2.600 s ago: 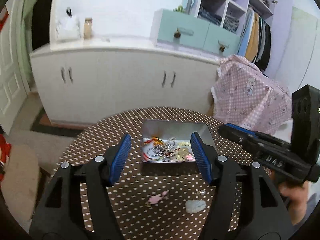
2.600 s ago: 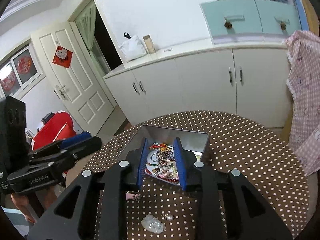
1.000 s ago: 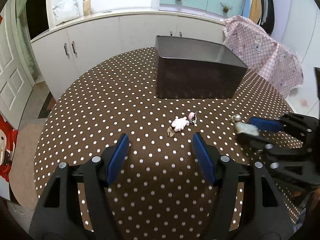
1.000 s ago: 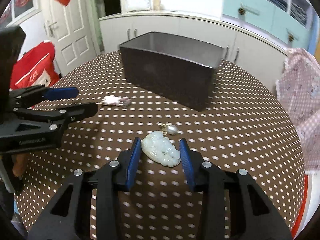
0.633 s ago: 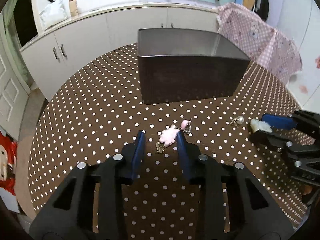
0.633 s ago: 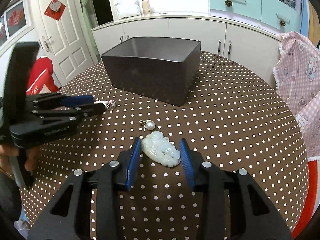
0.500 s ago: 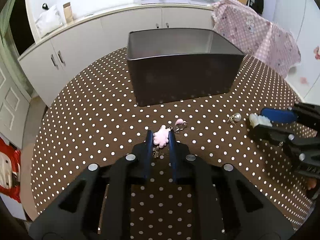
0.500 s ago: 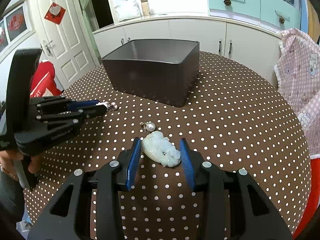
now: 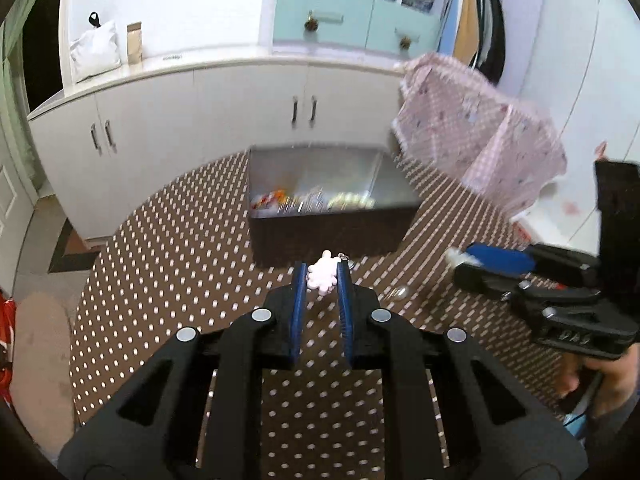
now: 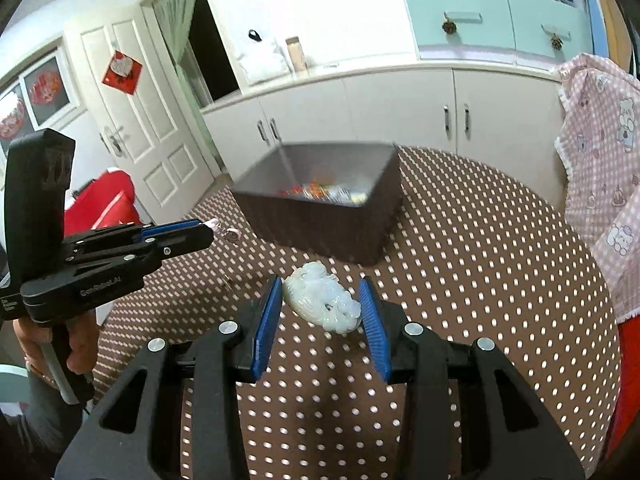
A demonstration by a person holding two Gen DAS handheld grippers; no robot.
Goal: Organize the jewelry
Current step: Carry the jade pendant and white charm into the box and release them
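Pink charm [image 9: 322, 274], small, lobed, with a metal ring at its far end: clamped between the blue pads of the left claw [image 9: 322, 280], whose jaws have just been closing onto it, and carried above the worktop [image 9: 168, 264]. Pale green jade pendant [image 10: 320, 298], carved: gripped crosswise in the right claw [image 10: 320, 300], both pads pressing its ends, also clear of the surface. Dark rectangular bin [image 9: 332, 232], open-topped, shiny inside, standing on the far part of the worktop ahead of both claws; it holds a jumble of jewelry [image 9: 312, 200], red, gold and silver, too blurred to sort. One small pearl-like piece [image 9: 401, 291] lies on the cloth between the claws, its form unclear. Worktop: round, covered in brown cloth with white dots. Room: long white cabinet [image 9: 200, 120] with paired handles behind the table, a white bag [image 9: 95, 50] and a jar [image 9: 134, 43] on top; mint drawers [image 10: 496, 20] with open shelves above; a pink checked cloth [image 10: 600, 152] draped at the right; a white panelled door [image 10: 132, 120] with a red ornament [image 10: 122, 72] at the left. A hand [image 10: 76, 348] grips the left handle, partly cut off by the frame edge; the left view is motion-blurred.
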